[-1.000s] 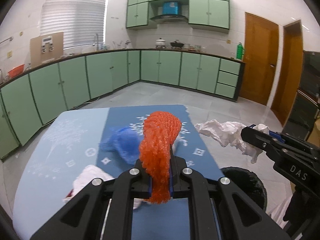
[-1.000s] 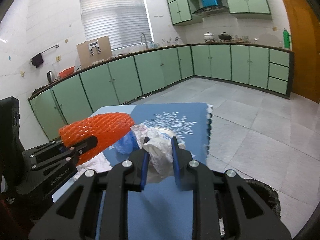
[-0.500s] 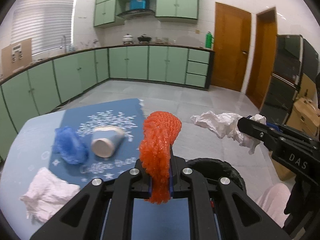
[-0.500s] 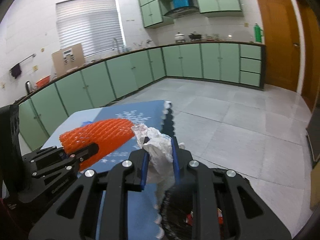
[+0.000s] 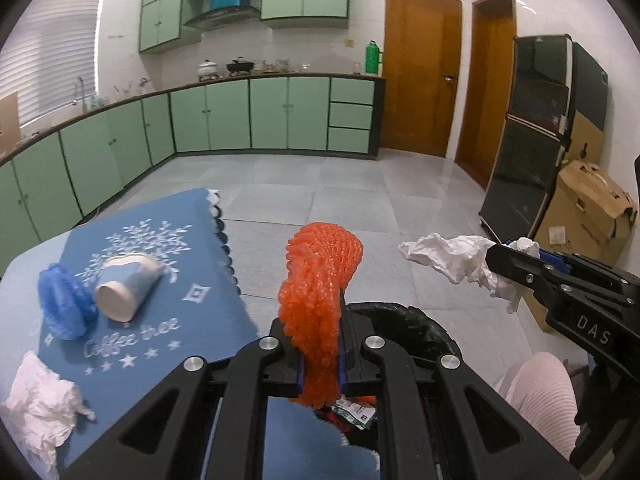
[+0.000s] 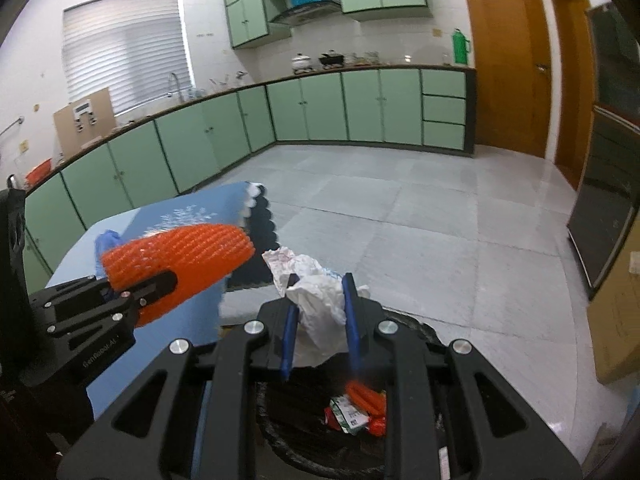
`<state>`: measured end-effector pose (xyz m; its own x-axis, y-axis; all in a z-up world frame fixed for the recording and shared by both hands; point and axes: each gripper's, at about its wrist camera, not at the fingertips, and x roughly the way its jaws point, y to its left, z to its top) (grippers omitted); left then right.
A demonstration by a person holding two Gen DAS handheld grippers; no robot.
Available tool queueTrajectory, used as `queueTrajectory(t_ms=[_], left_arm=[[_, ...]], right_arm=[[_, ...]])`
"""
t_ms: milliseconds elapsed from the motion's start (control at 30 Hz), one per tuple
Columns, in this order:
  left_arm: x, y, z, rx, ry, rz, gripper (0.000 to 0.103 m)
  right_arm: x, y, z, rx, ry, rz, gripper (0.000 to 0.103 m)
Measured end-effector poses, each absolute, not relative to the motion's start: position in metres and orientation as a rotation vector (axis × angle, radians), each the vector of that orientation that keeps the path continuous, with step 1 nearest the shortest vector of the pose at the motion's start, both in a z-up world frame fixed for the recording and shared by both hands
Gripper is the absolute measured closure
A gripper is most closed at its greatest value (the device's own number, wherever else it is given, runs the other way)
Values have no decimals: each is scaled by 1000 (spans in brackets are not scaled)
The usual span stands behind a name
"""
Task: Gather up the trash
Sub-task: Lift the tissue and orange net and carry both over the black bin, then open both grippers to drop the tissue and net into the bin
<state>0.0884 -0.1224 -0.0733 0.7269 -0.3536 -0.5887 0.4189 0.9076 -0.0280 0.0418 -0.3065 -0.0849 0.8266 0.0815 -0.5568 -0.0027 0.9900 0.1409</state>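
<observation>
Support surface: a light blue table [image 5: 16,280] carrying a darker blue runner [image 5: 160,312] with scalloped edge, white tree print and the lettering "Coffee tree". On the runner, a paper cup [image 5: 128,286] lies on its side, base toward the camera. A crumpled blue item [image 5: 64,306] sits just beside it, touching. A crumpled white tissue [image 5: 38,408] lies at the runner's near corner. Beside the table, a black bin [image 6: 320,448] stands on the grey tiled floor [image 5: 360,188], holding wrappers.
</observation>
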Motion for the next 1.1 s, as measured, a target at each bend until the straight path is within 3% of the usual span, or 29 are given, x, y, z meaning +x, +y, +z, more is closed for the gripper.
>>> queueTrajectory(t_ms=[600,700,800,933,1000,1100], left_arm=[[106,-172,-106,149,672,-495,92],[111,-176,-108,140,682,-508,87],[114,-177,-108,137,685,-517,71],[116,-170,-109,116,693,-513,58],[117,-165,-107,96,697,-506,52],[121,-157,-103,74,693,-488,46]], right_arm=[[45,-346,-121,195,649,-48,83],[48,-348,-127,199,663,-59,79],[51,-350,-131,204,677,-75,75],[50,-354,-136,210,682,-97,60],[49,-353,-135,206,678,-102,38],[45,-350,-130,192,652,-124,20]])
